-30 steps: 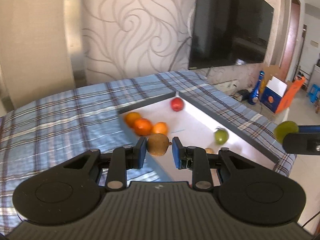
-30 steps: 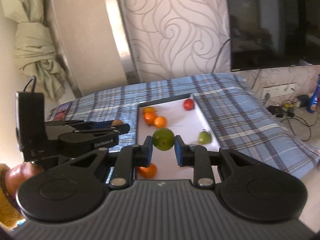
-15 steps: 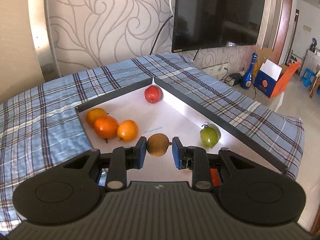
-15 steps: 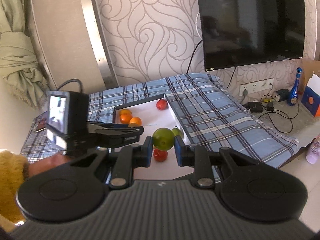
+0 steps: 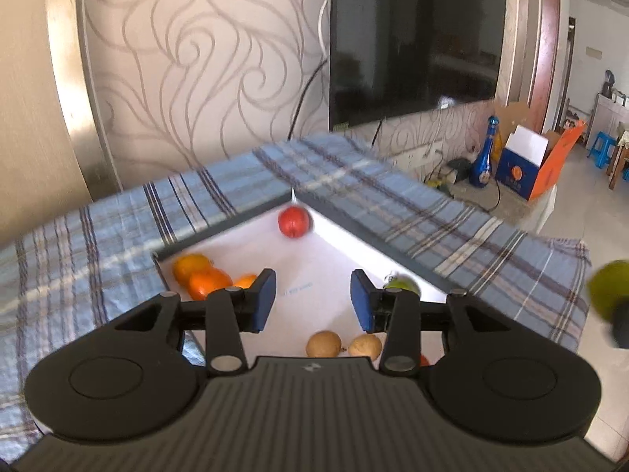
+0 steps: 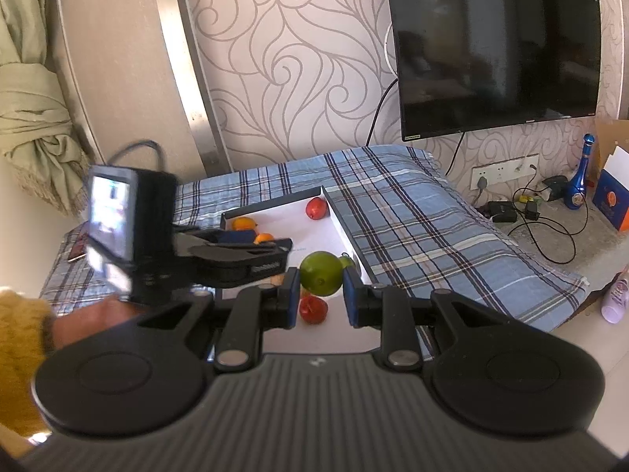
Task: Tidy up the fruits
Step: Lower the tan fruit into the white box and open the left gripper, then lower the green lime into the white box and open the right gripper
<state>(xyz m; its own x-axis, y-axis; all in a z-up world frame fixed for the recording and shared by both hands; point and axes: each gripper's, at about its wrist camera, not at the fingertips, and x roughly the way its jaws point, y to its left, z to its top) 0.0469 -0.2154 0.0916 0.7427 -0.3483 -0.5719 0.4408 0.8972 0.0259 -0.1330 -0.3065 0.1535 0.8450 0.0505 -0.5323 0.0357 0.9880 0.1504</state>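
Opening empty above 2 brown kiwis (image 5: 324,344) in white tray (image 5: 314,259), left gripper (image 5: 313,299) is done; right gripper (image 6: 318,299), clamped on green round fruit (image 6: 321,273), isn't.

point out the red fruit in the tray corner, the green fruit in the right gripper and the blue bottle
red fruit (image 5: 294,221), left wrist view, middle of its skin
green fruit (image 6: 320,273), right wrist view, its front face
blue bottle (image 5: 484,165), left wrist view, its body

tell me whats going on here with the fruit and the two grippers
A person is sorting fruit into a white tray on a plaid-covered table. The left gripper is opening with nothing between its jaws; two brown fruits lie below it. The right gripper holds a green fruit above the tray.
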